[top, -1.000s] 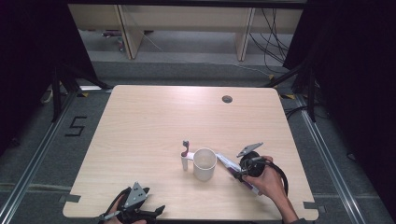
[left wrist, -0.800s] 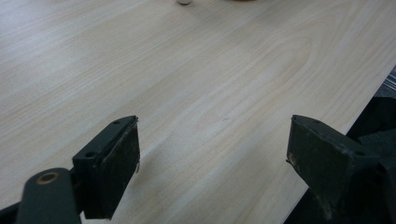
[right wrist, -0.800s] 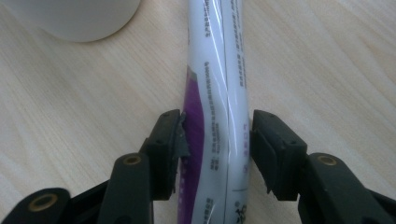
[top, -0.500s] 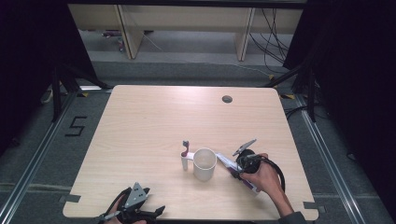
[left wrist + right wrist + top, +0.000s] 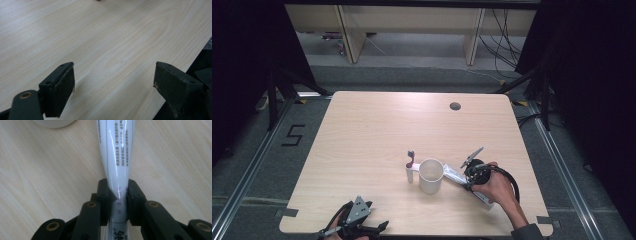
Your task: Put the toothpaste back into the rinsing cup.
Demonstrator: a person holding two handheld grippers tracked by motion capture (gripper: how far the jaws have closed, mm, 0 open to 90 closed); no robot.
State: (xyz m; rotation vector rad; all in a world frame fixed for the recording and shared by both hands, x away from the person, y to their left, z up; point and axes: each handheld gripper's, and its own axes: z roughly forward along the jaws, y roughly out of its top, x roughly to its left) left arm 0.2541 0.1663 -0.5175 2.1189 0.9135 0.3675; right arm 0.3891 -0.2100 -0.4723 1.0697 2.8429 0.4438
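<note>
While pinched in the right gripper (image 5: 117, 195), tube (image 5: 117, 152) beside cup (image 5: 431, 175).

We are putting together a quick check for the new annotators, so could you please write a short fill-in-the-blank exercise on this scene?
1. The right gripper has just closed its jaws on a white ____ lying flat on the table.
2. In the high view, the thing standing beside the toothbrush is a white ____.
3. The left gripper, with nothing between its pads, is ____.

Missing words: tube; cup; open
</note>
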